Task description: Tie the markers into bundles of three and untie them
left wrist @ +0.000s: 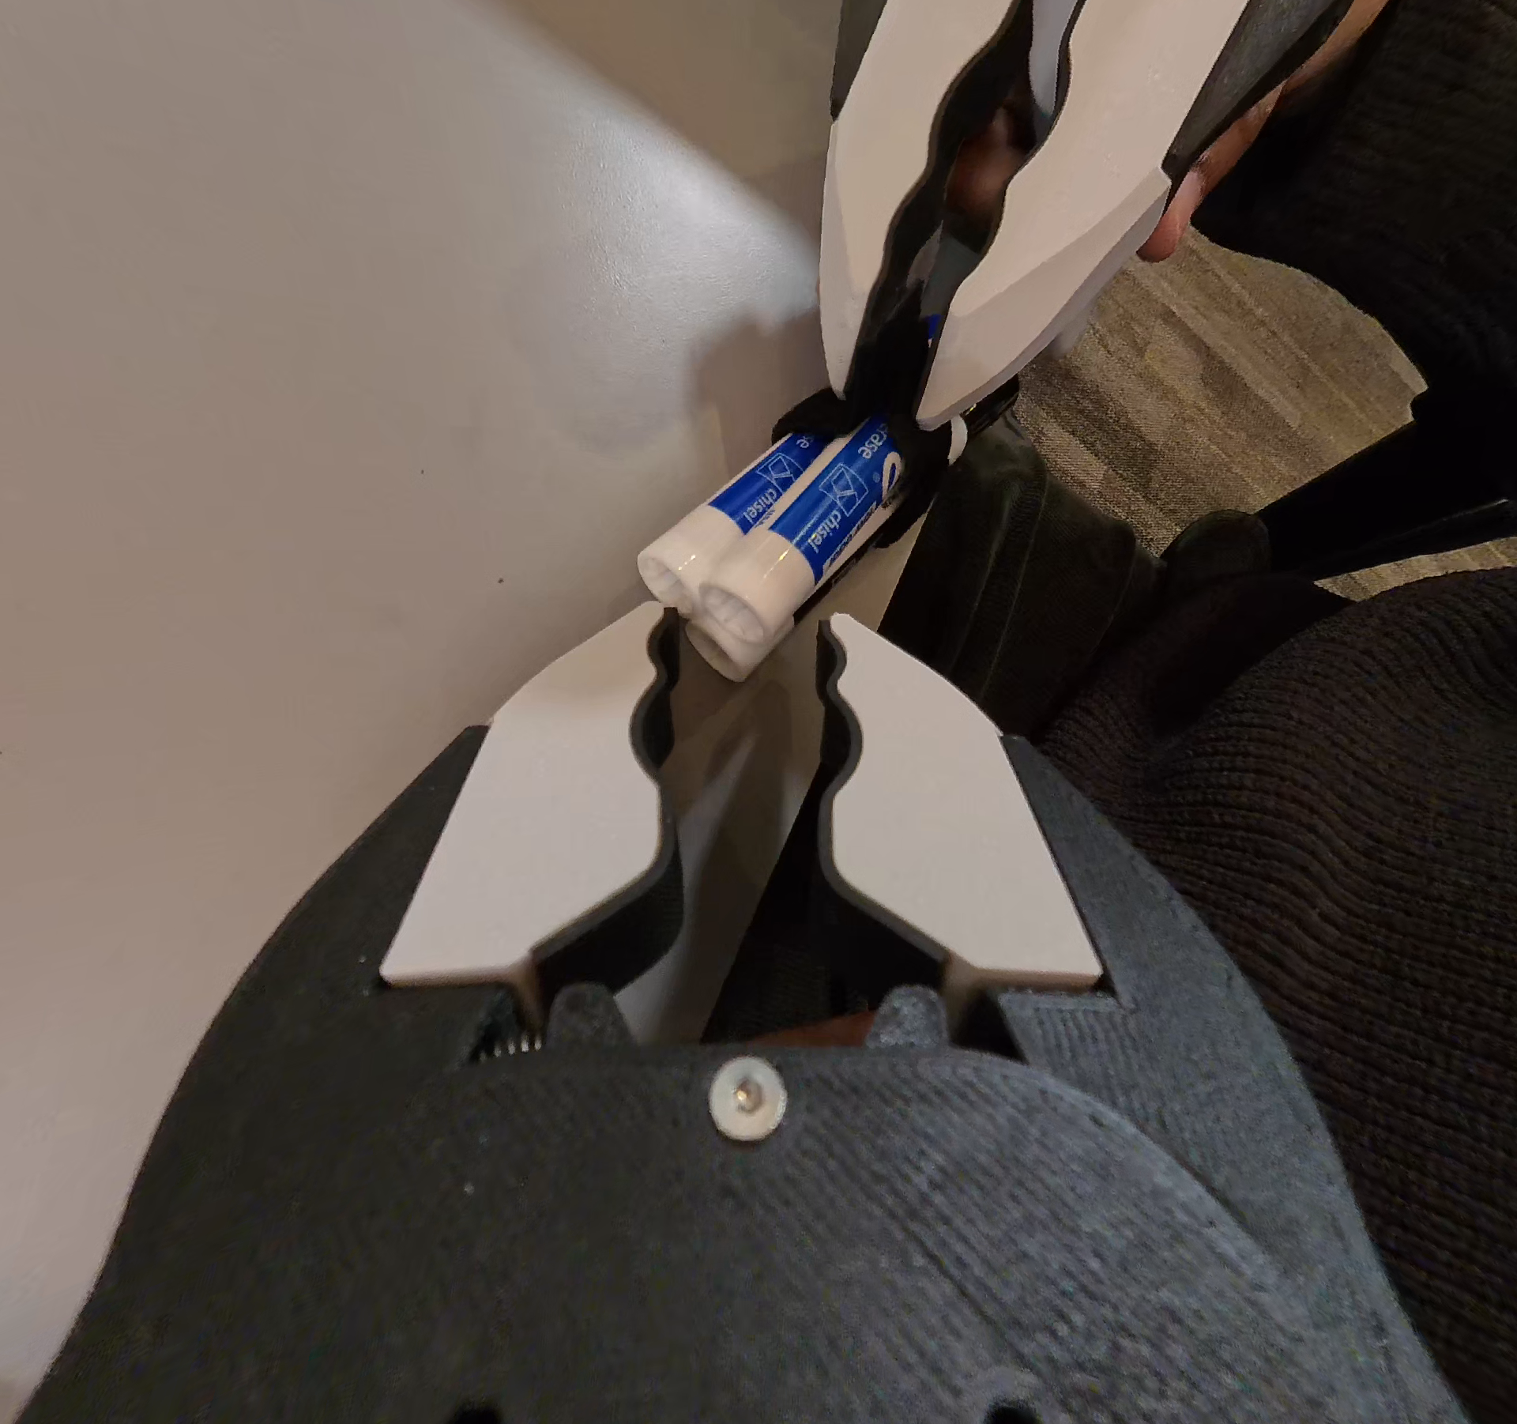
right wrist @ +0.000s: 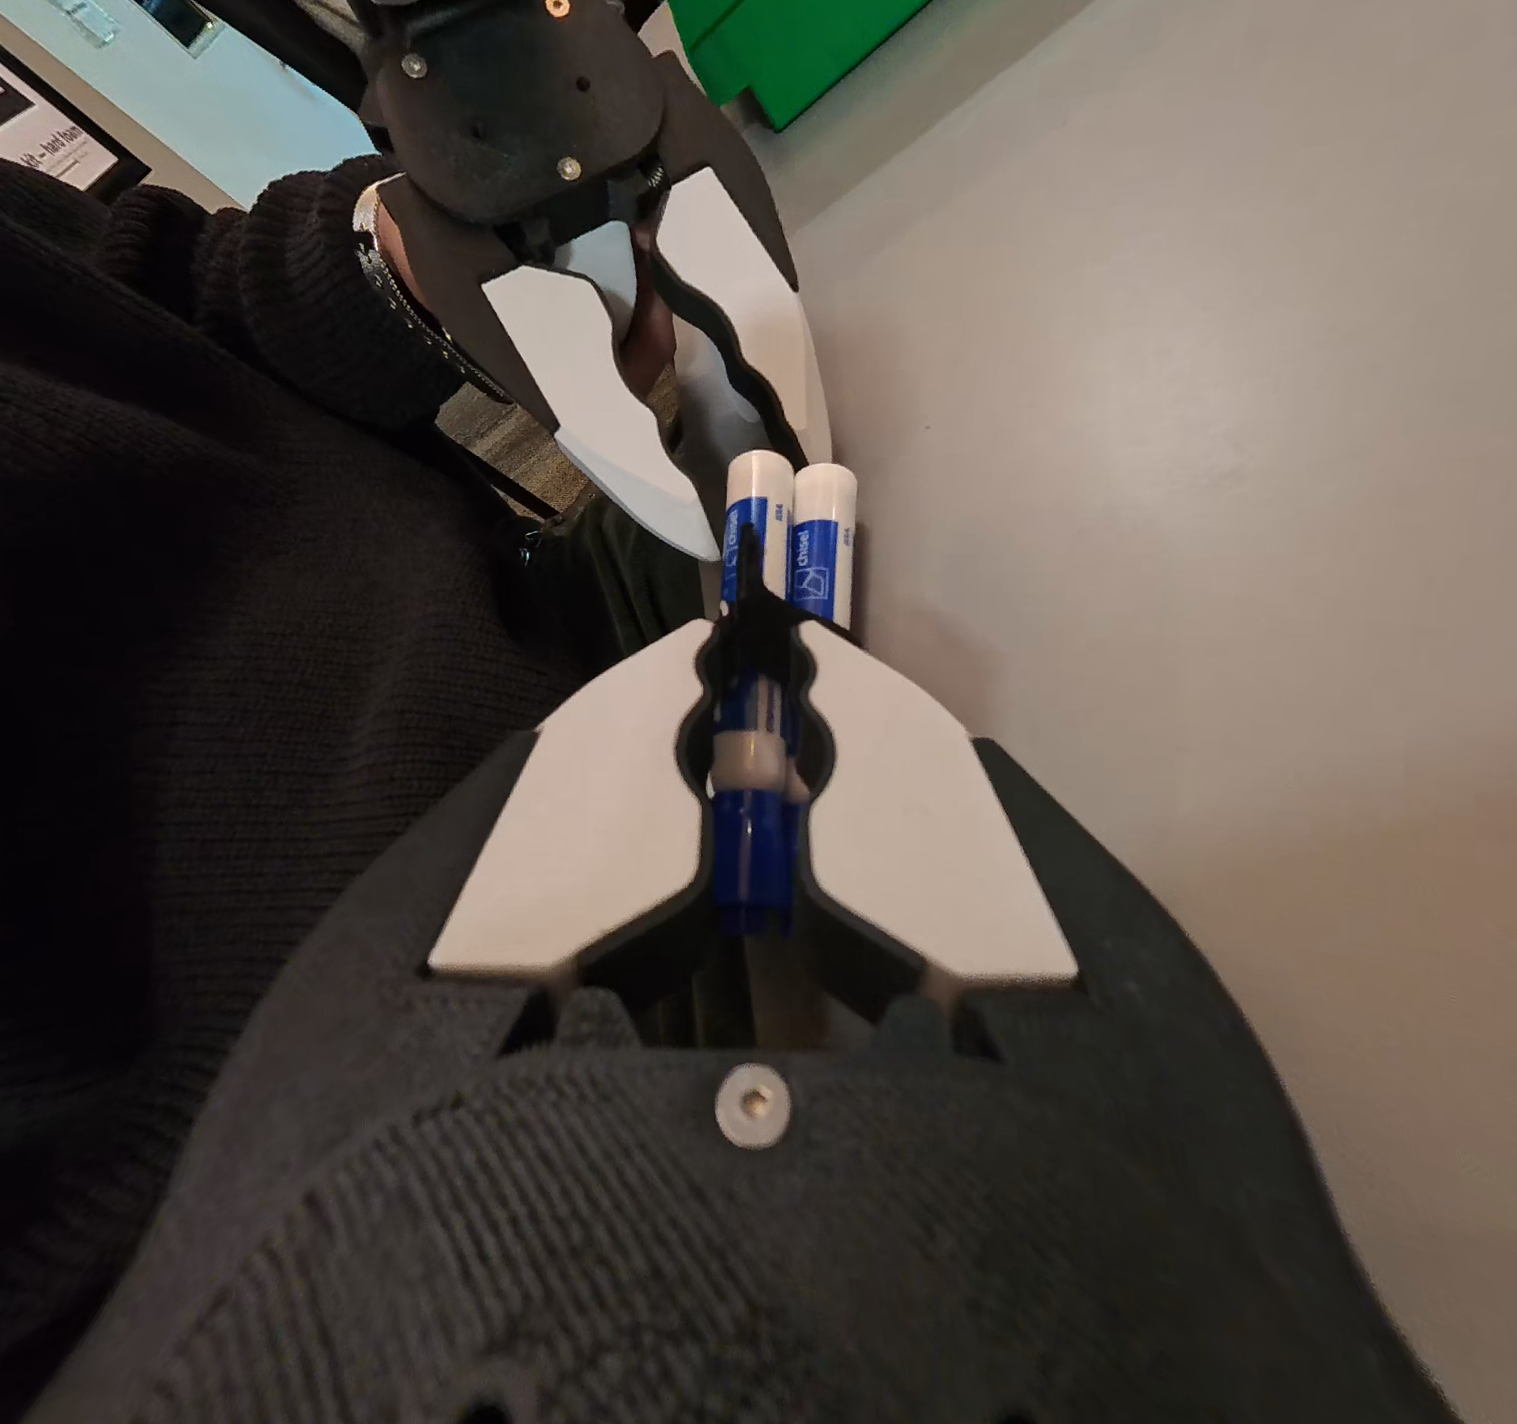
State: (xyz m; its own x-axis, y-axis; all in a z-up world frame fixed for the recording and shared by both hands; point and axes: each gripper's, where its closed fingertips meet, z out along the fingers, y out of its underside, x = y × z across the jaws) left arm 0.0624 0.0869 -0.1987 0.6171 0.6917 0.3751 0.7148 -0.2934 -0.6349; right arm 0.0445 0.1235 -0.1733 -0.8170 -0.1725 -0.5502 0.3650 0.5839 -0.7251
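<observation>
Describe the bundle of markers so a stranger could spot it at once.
Find the pale table; at its edge, the right gripper pinches a black band around the markers. They are white tubes with blue labels, the only blue objects between the two grippers.

Bundled blue-and-white markers [right wrist: 788,555] (black band [left wrist: 891,399] around them) held clamped in the right gripper [right wrist: 759,633], white ends outward.
</observation>
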